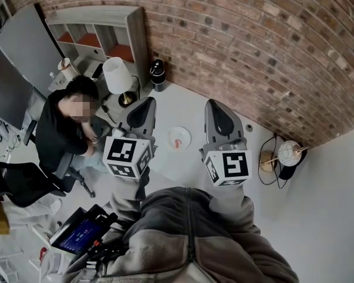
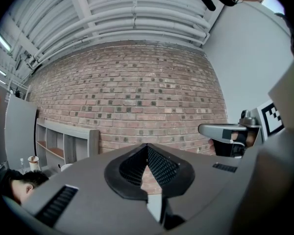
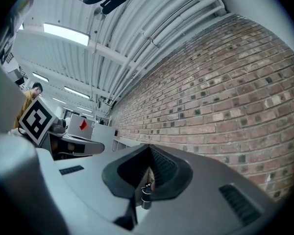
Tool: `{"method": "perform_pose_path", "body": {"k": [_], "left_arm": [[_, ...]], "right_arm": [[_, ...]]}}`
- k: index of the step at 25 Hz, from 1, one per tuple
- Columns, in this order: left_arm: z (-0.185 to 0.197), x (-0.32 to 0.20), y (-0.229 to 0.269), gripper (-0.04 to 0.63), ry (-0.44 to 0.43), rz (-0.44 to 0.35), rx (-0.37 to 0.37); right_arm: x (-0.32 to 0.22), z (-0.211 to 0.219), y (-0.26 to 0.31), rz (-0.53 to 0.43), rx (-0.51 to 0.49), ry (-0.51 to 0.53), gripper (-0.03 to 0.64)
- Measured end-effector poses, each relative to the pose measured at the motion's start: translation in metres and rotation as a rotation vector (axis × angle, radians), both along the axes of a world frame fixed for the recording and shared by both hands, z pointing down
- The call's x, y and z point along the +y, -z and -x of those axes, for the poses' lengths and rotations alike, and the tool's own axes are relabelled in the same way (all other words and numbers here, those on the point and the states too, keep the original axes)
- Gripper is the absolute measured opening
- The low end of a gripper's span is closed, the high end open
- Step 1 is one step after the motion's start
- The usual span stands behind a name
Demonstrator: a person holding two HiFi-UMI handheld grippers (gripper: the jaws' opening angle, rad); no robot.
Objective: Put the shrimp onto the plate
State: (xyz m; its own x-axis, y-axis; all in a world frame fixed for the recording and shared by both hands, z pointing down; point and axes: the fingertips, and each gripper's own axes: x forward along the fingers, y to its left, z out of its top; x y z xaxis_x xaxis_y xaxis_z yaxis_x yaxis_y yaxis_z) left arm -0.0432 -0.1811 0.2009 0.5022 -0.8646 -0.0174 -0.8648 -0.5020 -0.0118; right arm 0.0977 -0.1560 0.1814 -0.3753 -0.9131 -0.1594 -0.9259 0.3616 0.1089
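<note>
A small white plate (image 1: 180, 137) lies on the pale table between my two grippers, with a pinkish shrimp (image 1: 177, 143) on it. My left gripper (image 1: 146, 104) hangs to the plate's left, jaws together, nothing in them. To the plate's right is my right gripper (image 1: 217, 108), also shut and empty. In the left gripper view the left gripper (image 2: 147, 147) points level at the brick wall, its jaws meeting at the tip. The right gripper (image 3: 149, 148) looks slightly upward along the same wall in the right gripper view. Neither gripper view shows the plate or the shrimp.
A brick wall (image 1: 253, 46) runs behind the table. A white lamp (image 1: 116, 74) and a black cylinder (image 1: 158, 74) stand at the back left, beside a shelf unit (image 1: 100, 34). A seated person (image 1: 68, 125) is at the left. A round white object (image 1: 289, 153) lies at the right.
</note>
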Motion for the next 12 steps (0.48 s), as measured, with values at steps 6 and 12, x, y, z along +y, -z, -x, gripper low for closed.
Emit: {"method": "perform_pose_path", "body": {"k": [6,12], "left_arm": [[-0.0054,-0.0006,-0.0025,0.005,-0.015,0.007,0.0],[-0.01,-0.0019,-0.0046,0.005,-0.027,0.013,-0.001]], "right_arm": [[0.0015,-0.0005,-0.0027,0.005,0.007,-0.002,0.0],[0.002,-0.0012,-0.003,-0.002,0.019,0.003,0.0]]}}
